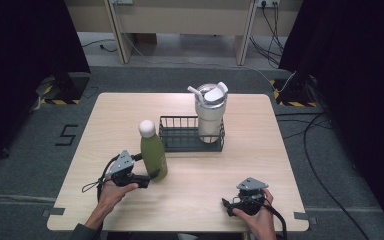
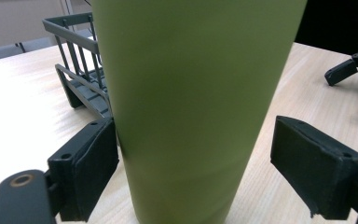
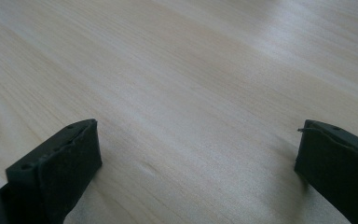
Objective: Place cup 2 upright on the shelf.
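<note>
A tall green bottle (image 1: 153,155) with a white cap stands upright on the wooden table (image 1: 130,112), just left of a dark wire basket (image 1: 180,142). My left gripper (image 1: 149,177) is open around the bottle's base. In the left gripper view the bottle (image 2: 191,93) rises between the jaws; the left pad (image 2: 93,172) is against it, and the right pad (image 2: 314,168) stands a little clear. My right gripper (image 1: 228,204) rests open near the table's front right. Bare wood lies between its jaws (image 3: 198,154).
A white lidded tumbler (image 1: 210,112) with a straw stands in the right end of the basket (image 2: 74,56). The right gripper (image 2: 349,70) shows far off in the left gripper view. Cables and dark curtains surround the table on the floor.
</note>
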### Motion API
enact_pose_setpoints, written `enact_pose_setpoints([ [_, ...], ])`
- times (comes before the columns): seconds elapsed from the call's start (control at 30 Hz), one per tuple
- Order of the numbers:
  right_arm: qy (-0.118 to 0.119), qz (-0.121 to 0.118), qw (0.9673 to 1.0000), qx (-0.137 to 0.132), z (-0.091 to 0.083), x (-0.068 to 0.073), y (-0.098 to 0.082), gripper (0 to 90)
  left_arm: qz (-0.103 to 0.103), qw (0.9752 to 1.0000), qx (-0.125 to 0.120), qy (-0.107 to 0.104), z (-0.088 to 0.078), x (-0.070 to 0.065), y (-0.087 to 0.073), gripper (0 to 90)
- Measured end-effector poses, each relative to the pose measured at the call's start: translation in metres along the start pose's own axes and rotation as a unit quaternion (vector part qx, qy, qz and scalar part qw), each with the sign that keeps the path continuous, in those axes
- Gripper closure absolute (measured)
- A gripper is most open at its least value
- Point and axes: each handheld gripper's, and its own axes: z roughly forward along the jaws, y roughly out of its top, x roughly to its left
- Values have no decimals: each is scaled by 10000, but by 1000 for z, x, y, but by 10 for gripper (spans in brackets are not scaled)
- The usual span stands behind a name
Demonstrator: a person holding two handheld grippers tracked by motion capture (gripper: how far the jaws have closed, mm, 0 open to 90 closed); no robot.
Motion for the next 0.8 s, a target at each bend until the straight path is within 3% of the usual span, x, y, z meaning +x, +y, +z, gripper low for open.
enact_pose_setpoints([
  [0.67,-2,-2,10000,-1,0,0,0,4,22,10000,-58,28,22,3,3,150],
  [0.8,-1,-6,10000,1,0,0,0,3,50,9999,-99,9,26,3,6,194],
])
